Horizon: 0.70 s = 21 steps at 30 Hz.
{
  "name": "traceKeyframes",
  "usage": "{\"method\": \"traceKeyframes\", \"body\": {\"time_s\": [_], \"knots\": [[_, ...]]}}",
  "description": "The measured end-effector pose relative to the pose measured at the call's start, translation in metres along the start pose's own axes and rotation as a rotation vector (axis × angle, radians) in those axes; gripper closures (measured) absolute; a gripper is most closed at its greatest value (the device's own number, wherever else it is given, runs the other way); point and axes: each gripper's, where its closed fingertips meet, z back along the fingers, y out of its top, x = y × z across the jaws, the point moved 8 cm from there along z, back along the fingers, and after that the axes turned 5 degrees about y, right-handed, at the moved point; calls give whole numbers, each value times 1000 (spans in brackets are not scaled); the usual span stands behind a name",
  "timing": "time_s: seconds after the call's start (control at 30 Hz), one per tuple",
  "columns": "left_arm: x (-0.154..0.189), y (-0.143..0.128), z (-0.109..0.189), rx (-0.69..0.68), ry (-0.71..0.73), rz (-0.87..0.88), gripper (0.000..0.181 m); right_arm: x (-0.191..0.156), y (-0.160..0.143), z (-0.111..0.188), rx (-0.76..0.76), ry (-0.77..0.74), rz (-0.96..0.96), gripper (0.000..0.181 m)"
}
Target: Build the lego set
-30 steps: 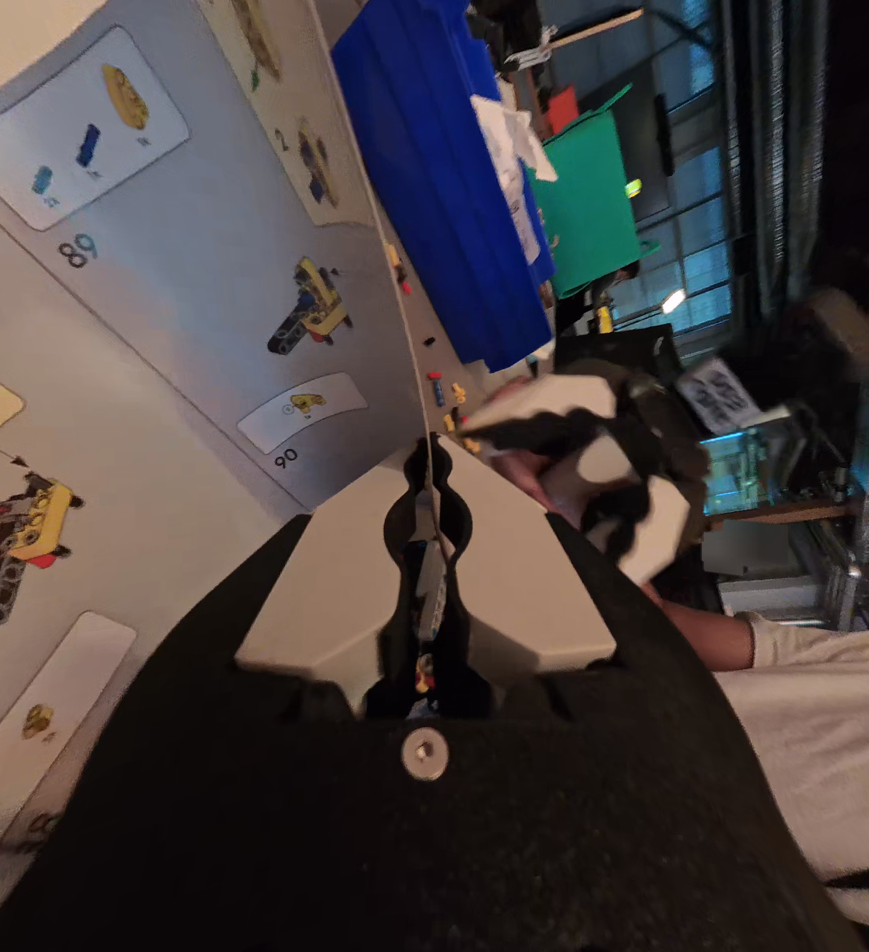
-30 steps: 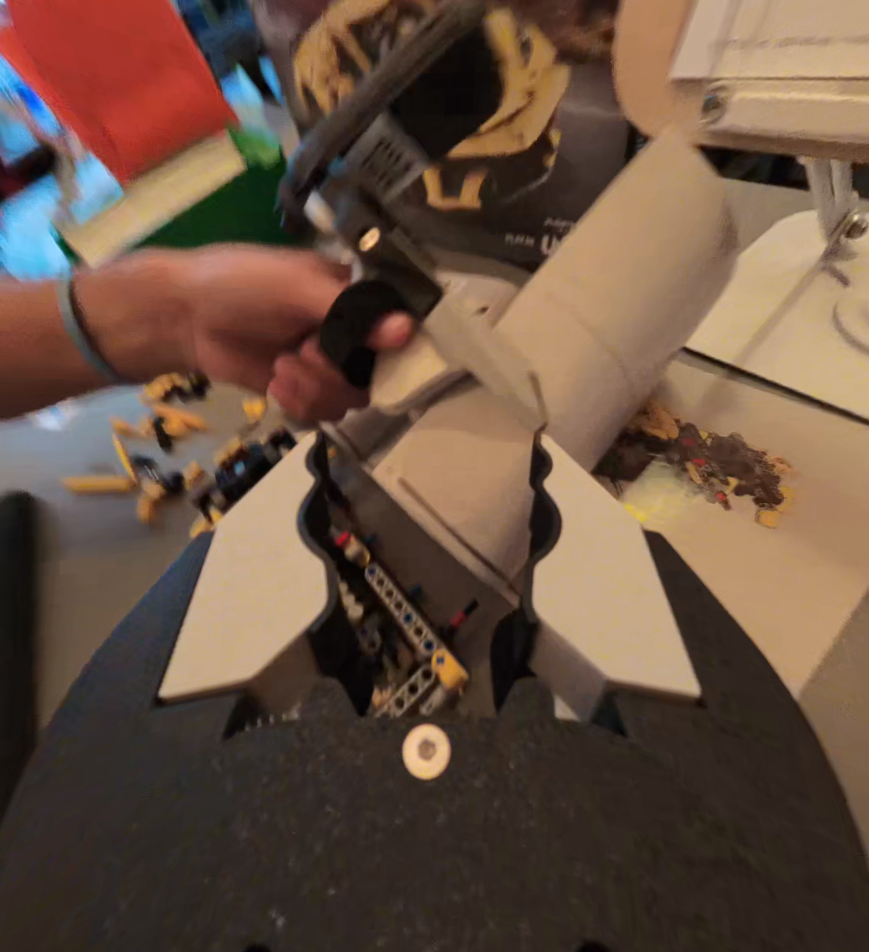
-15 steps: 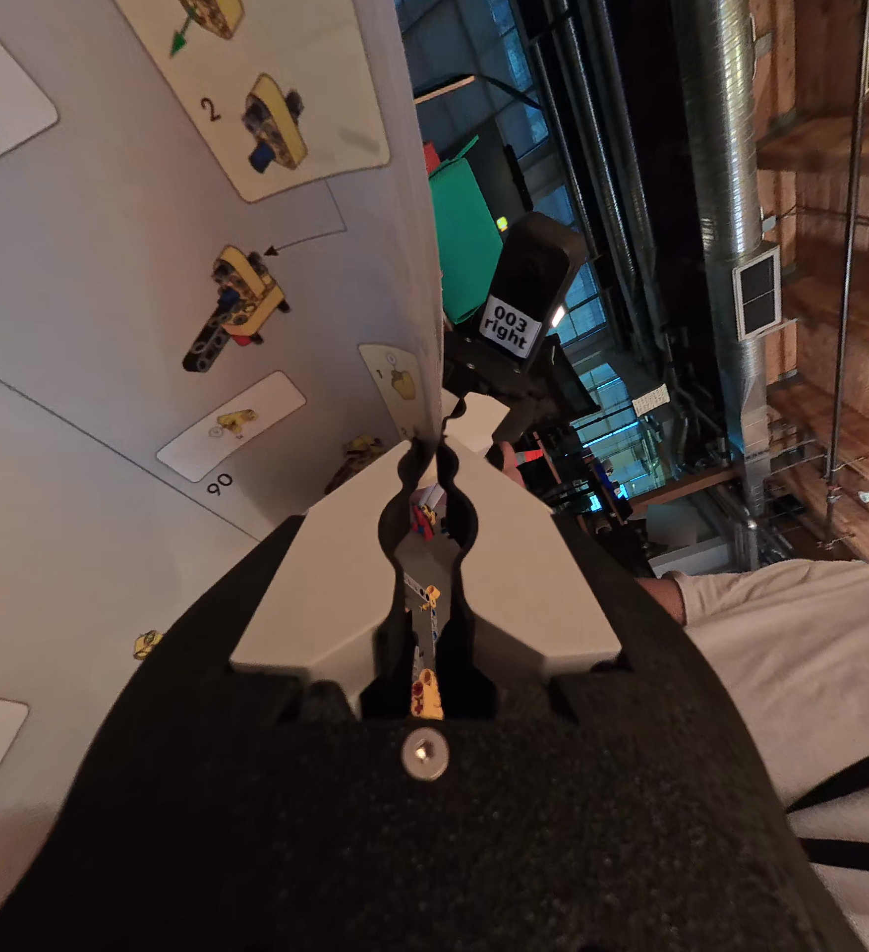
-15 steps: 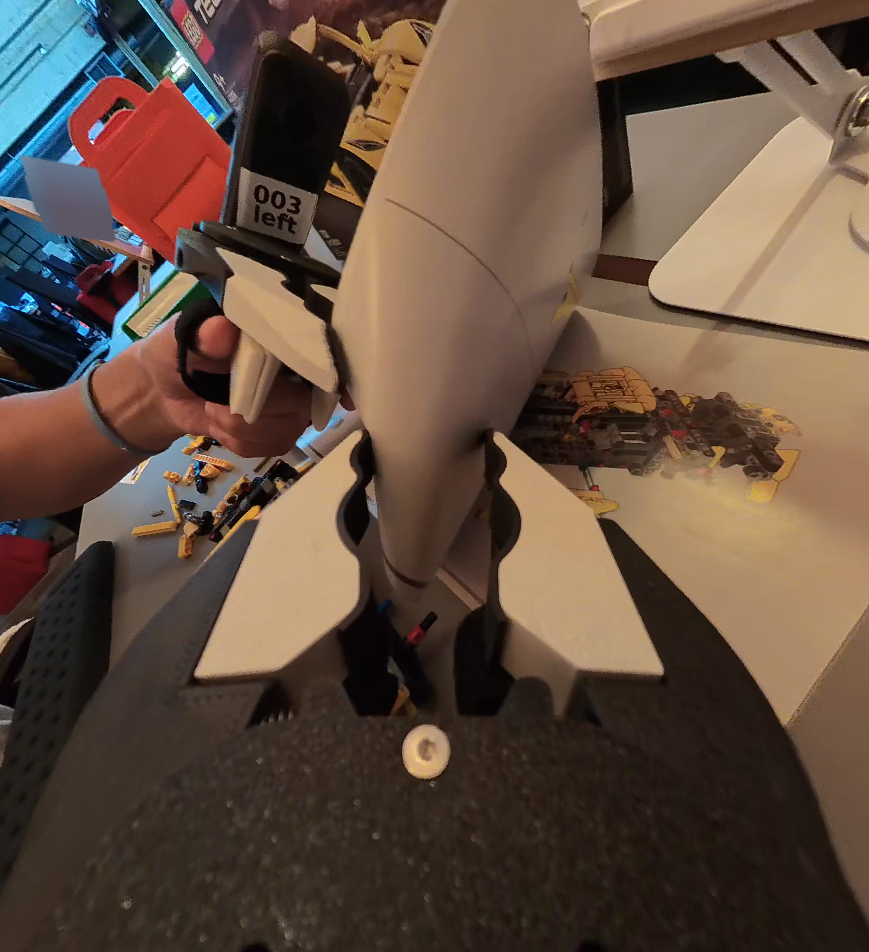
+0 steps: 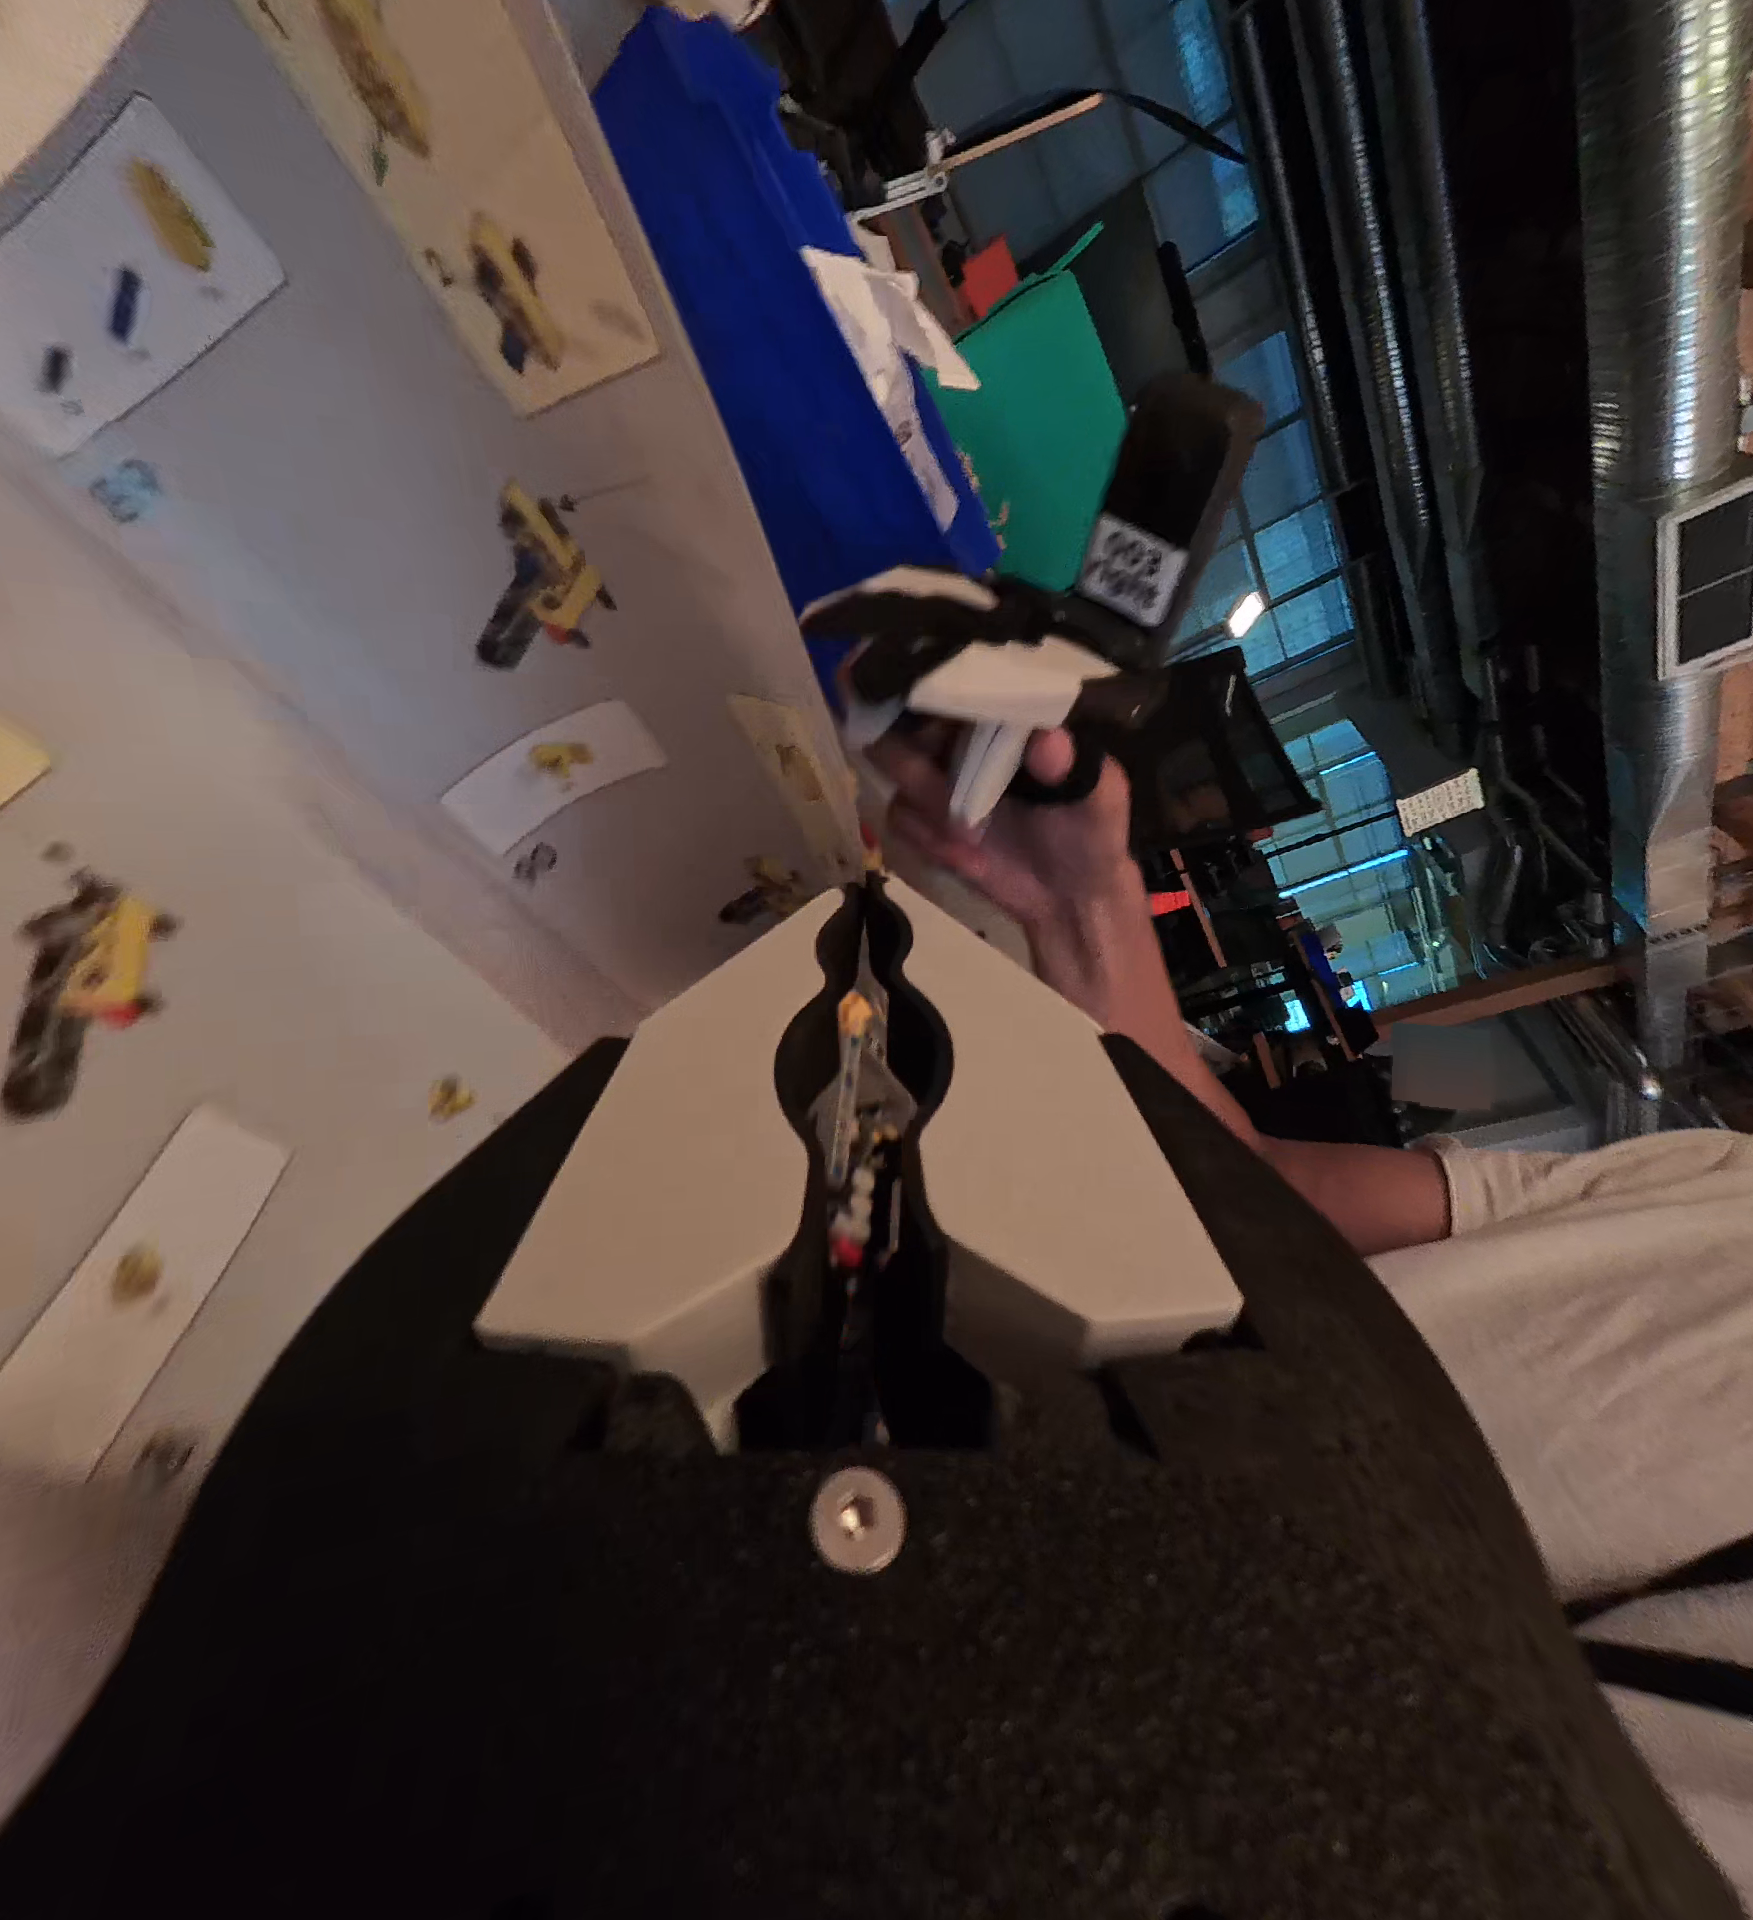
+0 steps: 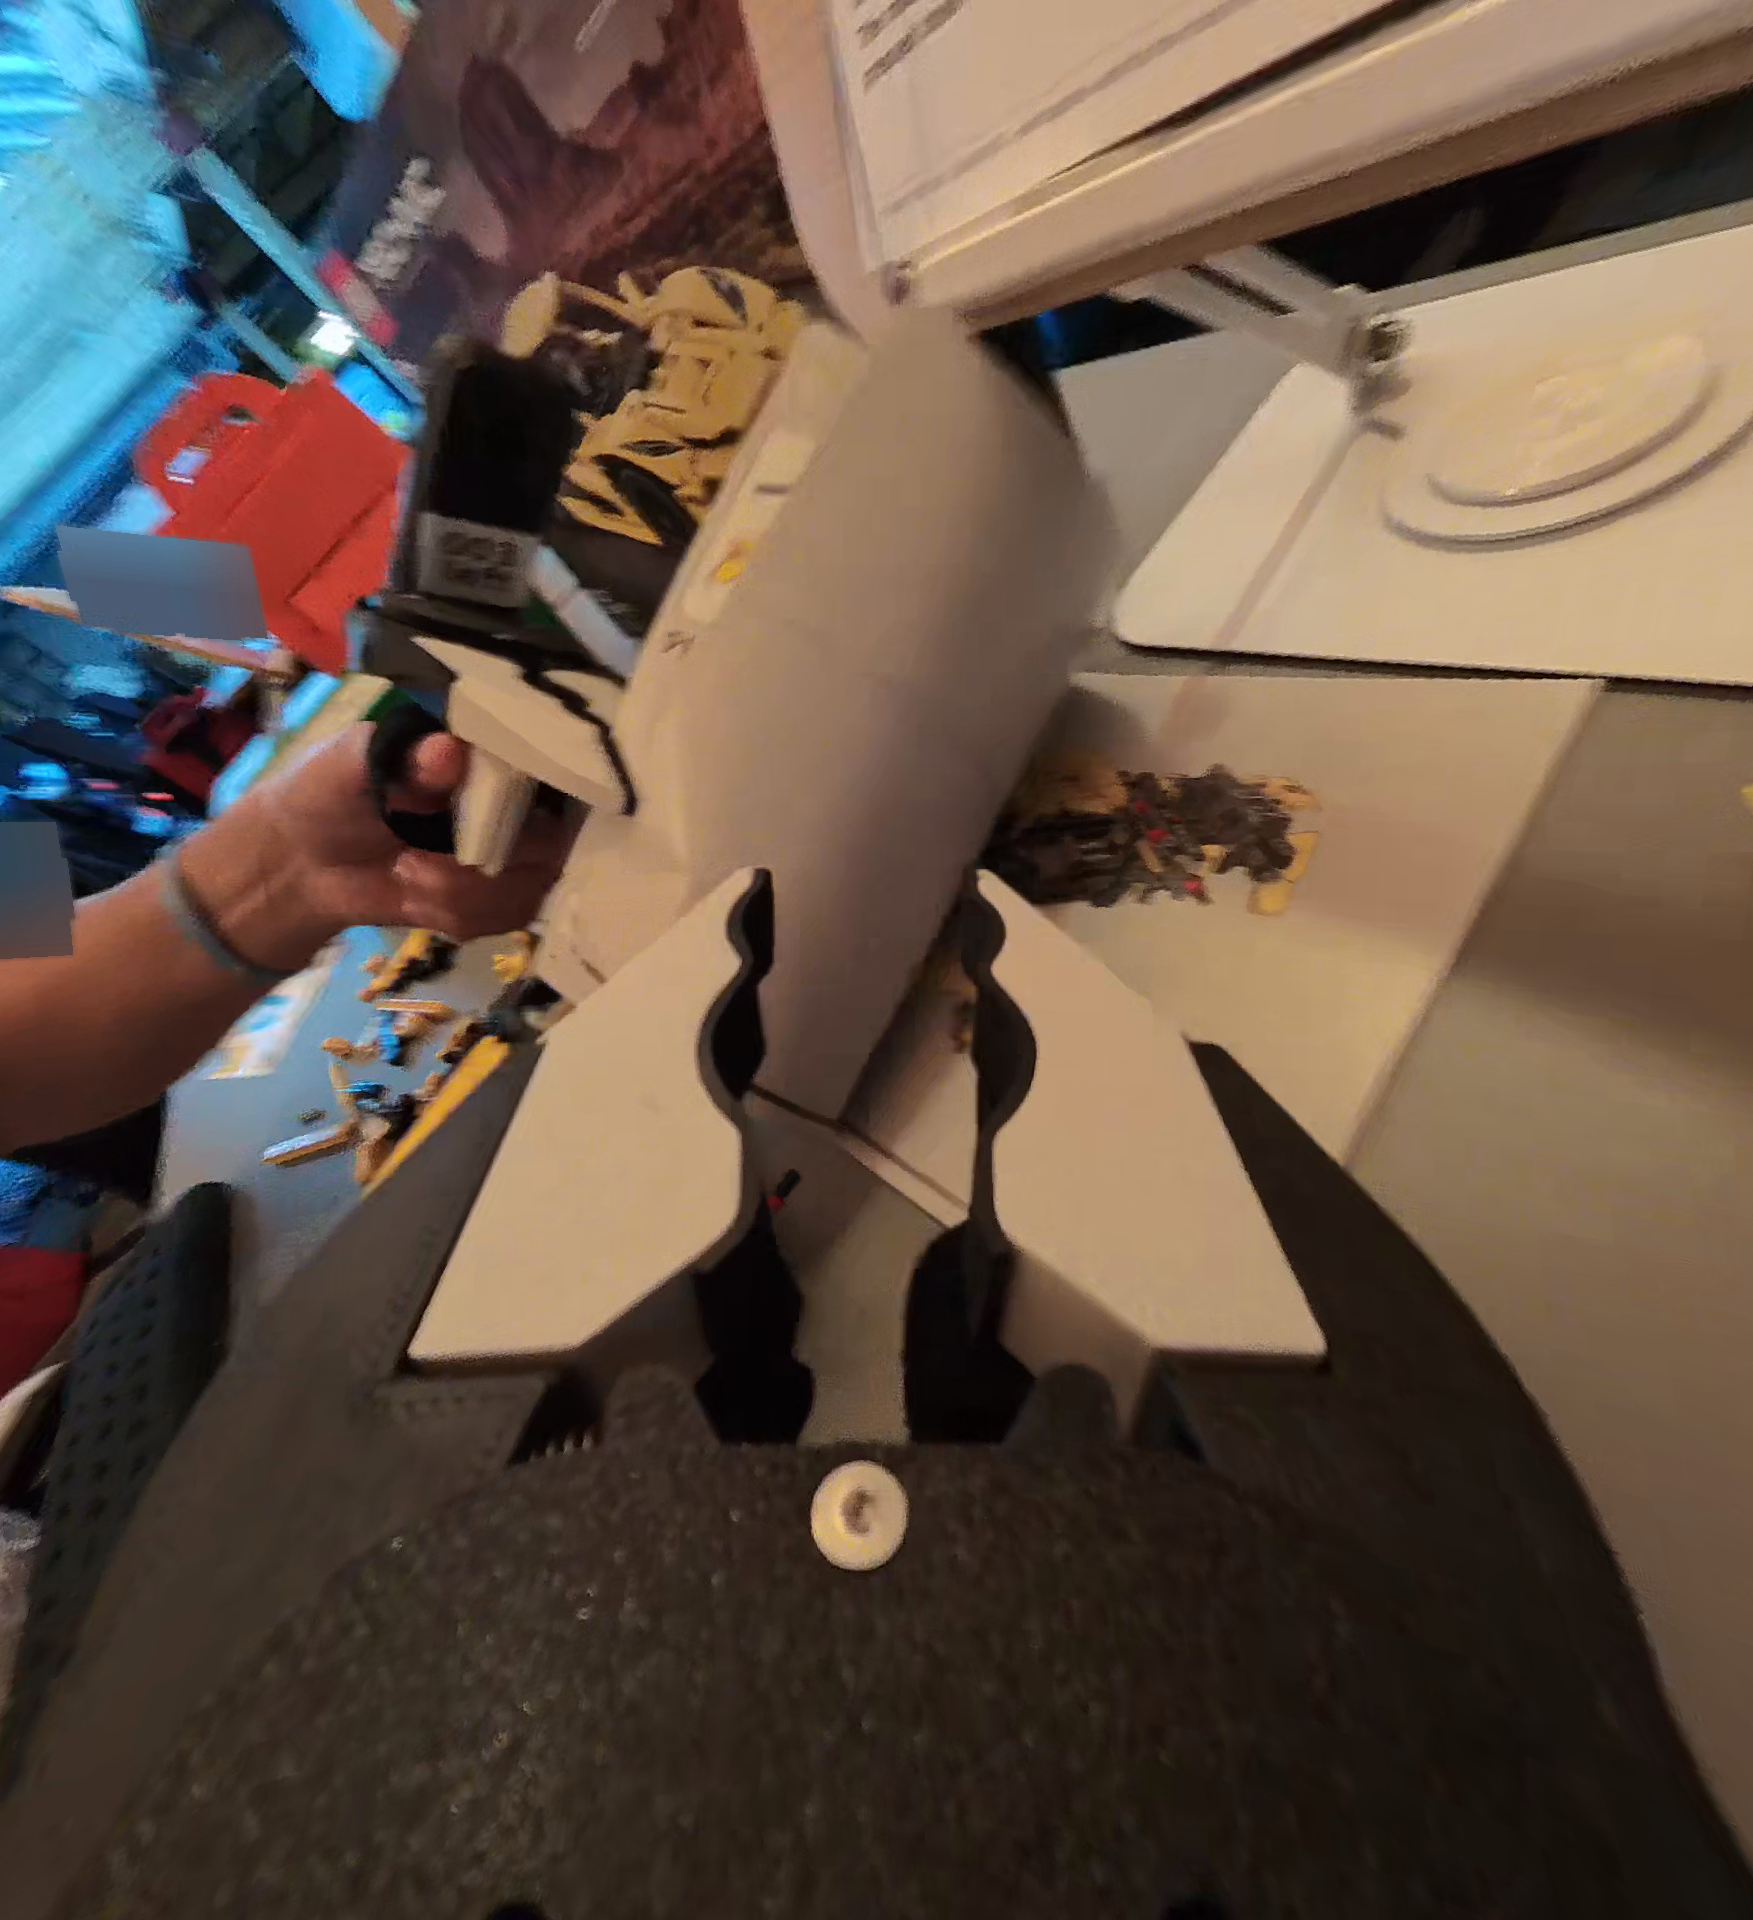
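Note:
The lego instruction booklet lies open, and one page (image 5: 332, 623) is lifted and curled into an arch (image 6: 851, 675). My left gripper (image 5: 867, 894) is shut on the edge of that page; it also shows in the right wrist view (image 6: 539, 717), held by a hand. My right gripper (image 6: 867, 904) is open, with the curled page passing between its jaws without being pinched. It also shows blurred in the left wrist view (image 5: 955, 665), beside the page edge. The flat page below (image 6: 1371, 883) shows a picture of the yellow and black model.
Loose yellow and black lego pieces (image 6: 394, 1049) lie on the table at the left. A white stand base (image 6: 1474, 520) and the lego box (image 6: 643, 260) are behind the booklet. A blue bin (image 5: 778, 312) and a green bag (image 5: 1038, 436) stand farther off. Tip to tip, the grippers are about 9 cm apart.
The left gripper has kept hold of the page and swung it, so it now bends over more. The right gripper has stayed open around the page and has shifted sideways.

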Motion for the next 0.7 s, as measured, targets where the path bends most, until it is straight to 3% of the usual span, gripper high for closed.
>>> {"method": "traceKeyframes", "body": {"time_s": [0.13,0.17,0.23,0.27,0.33,0.47,0.7], "knots": [[-9,-13,36,0,18,37,181,-27,17,6,-27,-91,195,146],[-11,-13,42,14,19,49,181,-40,19,-6,-54,-69,237,145],[-12,-11,46,44,-12,68,181,-60,13,-42,-143,-41,303,119],[-11,-10,45,58,-37,78,181,-62,6,-61,-211,-19,309,106],[-9,-8,41,74,-81,89,181,-57,-4,-89,-259,35,252,100],[-3,-9,34,70,-79,51,181,-44,-8,-96,-246,71,206,131],[-3,-10,28,59,-54,15,181,-37,-10,-76,-212,94,171,145]]}}
